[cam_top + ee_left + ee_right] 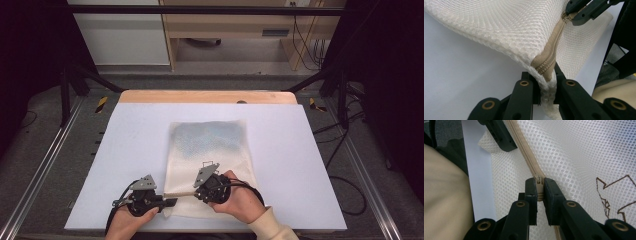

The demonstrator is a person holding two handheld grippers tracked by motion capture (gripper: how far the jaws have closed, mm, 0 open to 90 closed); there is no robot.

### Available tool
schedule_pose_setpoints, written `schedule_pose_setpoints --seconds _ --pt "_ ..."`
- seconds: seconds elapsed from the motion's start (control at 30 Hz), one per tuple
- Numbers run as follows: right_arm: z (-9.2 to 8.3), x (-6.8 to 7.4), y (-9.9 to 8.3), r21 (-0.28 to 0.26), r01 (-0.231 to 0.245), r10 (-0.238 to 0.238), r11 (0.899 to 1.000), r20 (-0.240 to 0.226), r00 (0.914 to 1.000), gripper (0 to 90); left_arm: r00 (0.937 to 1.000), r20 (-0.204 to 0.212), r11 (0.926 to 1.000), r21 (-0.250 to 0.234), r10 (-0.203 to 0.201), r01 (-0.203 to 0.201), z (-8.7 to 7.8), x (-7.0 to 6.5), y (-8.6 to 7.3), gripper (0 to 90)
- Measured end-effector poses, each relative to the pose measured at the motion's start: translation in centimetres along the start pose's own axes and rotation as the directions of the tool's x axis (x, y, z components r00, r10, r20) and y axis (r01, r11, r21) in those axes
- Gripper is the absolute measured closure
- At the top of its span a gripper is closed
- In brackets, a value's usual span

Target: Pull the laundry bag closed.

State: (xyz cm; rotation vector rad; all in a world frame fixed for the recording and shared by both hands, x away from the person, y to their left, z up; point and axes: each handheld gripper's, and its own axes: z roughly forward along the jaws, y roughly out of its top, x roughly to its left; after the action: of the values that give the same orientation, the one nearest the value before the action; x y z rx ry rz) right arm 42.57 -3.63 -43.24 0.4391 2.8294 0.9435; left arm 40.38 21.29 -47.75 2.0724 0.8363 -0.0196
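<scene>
A white mesh bag (210, 145) lies flat in the middle of the table, with its beige zipper (524, 152) along the near edge. My left gripper (546, 80) is shut on the bag's near-left corner (544, 65), right at the zipper's end. My right gripper (539, 182) is shut on the zipper pull (539, 188), a short way along the zipper. In the high view the left gripper (172, 202) and right gripper (196, 192) sit close together at the bag's near edge. The right gripper's jaws also show at the top of the left gripper view (576, 13).
The bag rests on a white tabletop (130, 150) with a wooden far edge (207, 96). A brown stitched outline (614, 195) marks the mesh. A beige sleeve (444, 195) is close on the left of the right gripper view. Dark frame rails flank the table.
</scene>
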Motion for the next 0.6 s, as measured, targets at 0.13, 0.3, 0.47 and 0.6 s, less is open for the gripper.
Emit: schedule_pose_setpoints --seconds 0.13,0.3,0.47,0.6 --pt "-0.05 -0.14 -0.06 0.005 0.005 -0.005 1.000 0.008 1.0000 82.0 0.9999 -0.014 1.0000 -0.002 0.007 -0.008 -0.05 -0.21 0.01 83.7" --pt "-0.17 -0.14 -0.10 0.004 0.003 -0.003 1.000 0.008 1.0000 82.0 0.9999 -0.010 1.0000 0.000 0.006 -0.006 0.05 -0.24 0.00 83.7" --pt "-0.10 -0.14 -0.18 0.005 -0.001 0.001 1.000 0.007 1.0000 82.0 0.9999 -0.010 1.0000 0.003 0.007 -0.007 0.08 -0.23 -0.01 83.7" --pt "-0.12 -0.12 -0.16 0.004 -0.003 0.003 1.000 0.009 1.0000 82.0 0.9999 -0.009 1.0000 0.002 0.008 -0.008 0.08 -0.24 -0.01 83.7"
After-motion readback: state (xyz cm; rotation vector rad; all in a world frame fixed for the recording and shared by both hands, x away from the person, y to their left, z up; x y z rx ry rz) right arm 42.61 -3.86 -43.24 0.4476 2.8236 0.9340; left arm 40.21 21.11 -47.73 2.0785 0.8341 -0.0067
